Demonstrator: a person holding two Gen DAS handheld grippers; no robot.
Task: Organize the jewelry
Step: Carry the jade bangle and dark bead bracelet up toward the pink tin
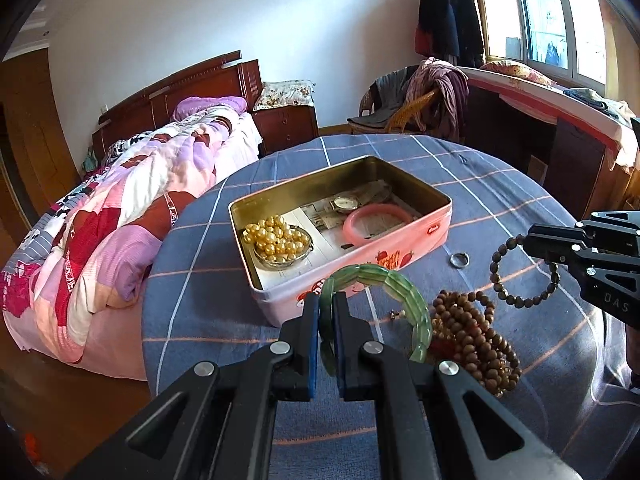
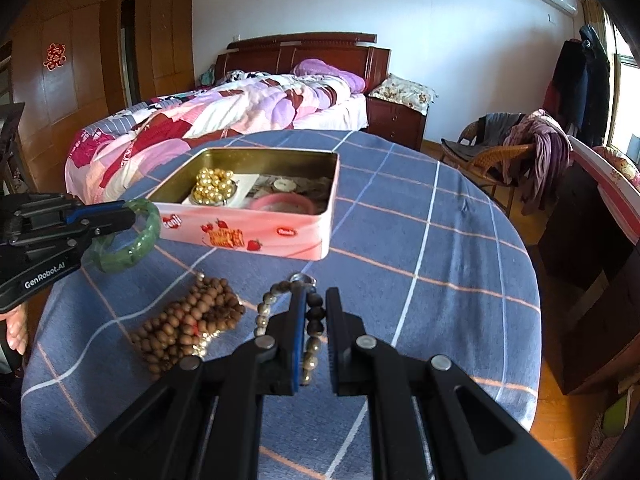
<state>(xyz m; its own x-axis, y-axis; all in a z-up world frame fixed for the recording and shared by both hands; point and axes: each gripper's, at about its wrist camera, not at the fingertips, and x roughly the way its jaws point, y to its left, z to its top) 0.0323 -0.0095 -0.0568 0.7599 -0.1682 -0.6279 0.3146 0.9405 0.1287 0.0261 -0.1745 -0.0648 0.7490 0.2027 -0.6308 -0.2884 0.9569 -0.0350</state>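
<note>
We hold two grippers over a round table (image 1: 224, 332) with a blue checked cloth. The left gripper (image 1: 326, 304) is clamped on a green bracelet (image 1: 384, 280), lifted just near of the pink tin (image 1: 360, 256). The right gripper (image 2: 314, 300) is closed on a dark bead bracelet (image 2: 314, 316) – its loop hangs free above the cloth. A silver ring (image 1: 459, 259) lies on the cloth right of the tin. A heap of brown wooden beads (image 2: 188, 320) sits near us, between the grippers. Inside the open tin – gold pearls (image 1: 276, 238) at the left end, a pink bangle (image 1: 376, 222) and a watch (image 1: 343, 203) toward the right.
</note>
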